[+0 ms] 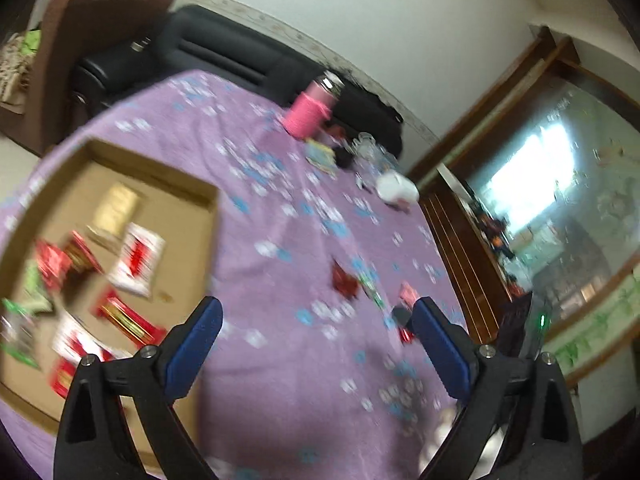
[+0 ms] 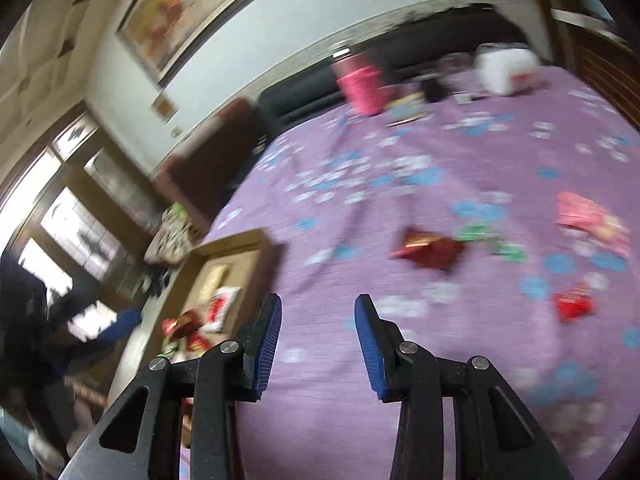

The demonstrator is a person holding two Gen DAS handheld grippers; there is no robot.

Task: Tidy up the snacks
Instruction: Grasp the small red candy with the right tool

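A shallow cardboard box (image 1: 208, 216) lies on the purple cloth at the left, holding several snack packets, among them a white-and-red one (image 1: 138, 260) and a red bar (image 1: 128, 320). It also shows in the right wrist view (image 2: 240, 240). Loose snacks lie on the cloth: a dark red packet (image 1: 345, 282) (image 2: 430, 250), a green one (image 2: 488, 240), a pink one (image 2: 588, 216) and a small red one (image 2: 574, 306). My left gripper (image 1: 316, 312) is open and empty above the cloth. My right gripper (image 2: 318, 308) is open and empty, short of the dark red packet.
A pink flask (image 1: 312, 106) (image 2: 362, 84), a white container (image 2: 506, 68), a glass jar (image 1: 368, 146) and small items stand at the table's far edge. A dark sofa (image 1: 224, 56) and brown chair (image 1: 68, 40) lie beyond. A wooden cabinet (image 1: 464, 248) is at the right.
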